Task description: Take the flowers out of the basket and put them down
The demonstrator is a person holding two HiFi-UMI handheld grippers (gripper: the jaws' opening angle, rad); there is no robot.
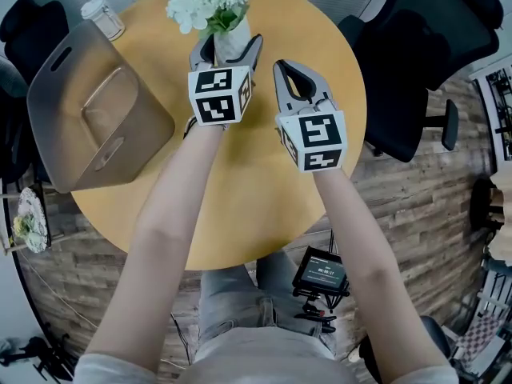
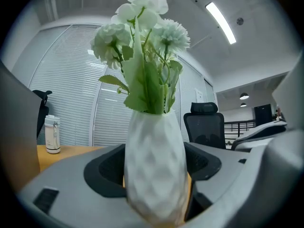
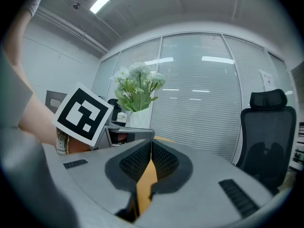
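Plainly the left gripper (image 1: 230,50) has the vase (image 2: 154,170) between its jaws: in the left gripper view the white, dimpled body fills the gap, and the dark pads (image 2: 107,167) press on it from both sides, low on its belly, so the jaws stand wide but clamped on the vase. The flowers (image 2: 142,46), white heads on green stems and leaves, stand upright out of the vase's neck, well above the jaws and untouched by them. From the head view the vase is over the far part of the round table (image 1: 240,182), outside the basket (image 1: 56,94), which lies tipped to the left with its opening facing the middle of the table; vase and basket are well apart. Whether the vase's foot rests on the tabletop I cannot tell. A jar (image 1: 102,17) stands near the far left edge, beyond the basket. The right gripper (image 1: 285,69) is just beside the left one, on its right and a little nearer the person, with its jaws pressed together at the tips and nothing between them; only the tabletop shows through the slit lower down. A chair (image 1: 408,54) stands off the table's right side
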